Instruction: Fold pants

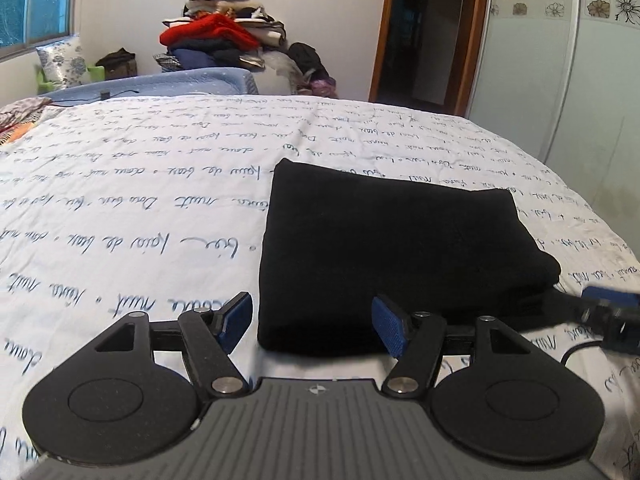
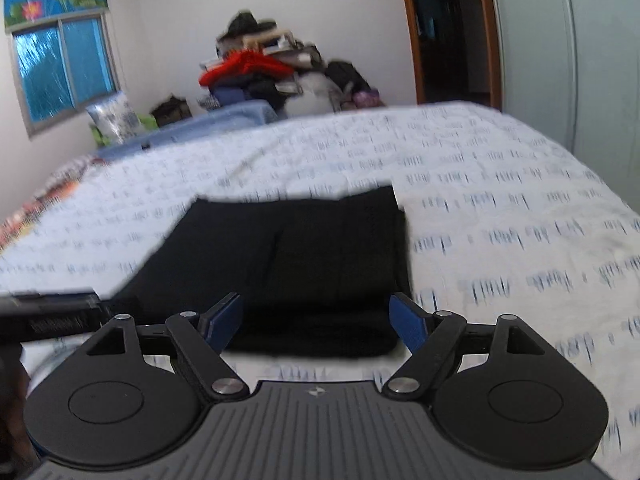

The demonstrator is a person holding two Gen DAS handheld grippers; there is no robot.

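One folded pants (image 1: 400, 248), two spread claws (image 1: 312, 322) (image 2: 316, 322)

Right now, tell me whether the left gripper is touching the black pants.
Cannot tell. In the left wrist view, the open left gripper straddles the near edge of the folded pants, but no contact or gap shows plainly.

Soft, even daylight fills the room, the blue-tinted sliding window (image 2: 64, 68) glowing on the left wall. The left wrist view is sharp, though straight lines bow toward its edges. The right wrist view is smeared by motion blur: the script on the white printed bedsheet (image 2: 500, 208) streaks vertically. The folded black fabric pants (image 1: 384, 248) show almost no detail.
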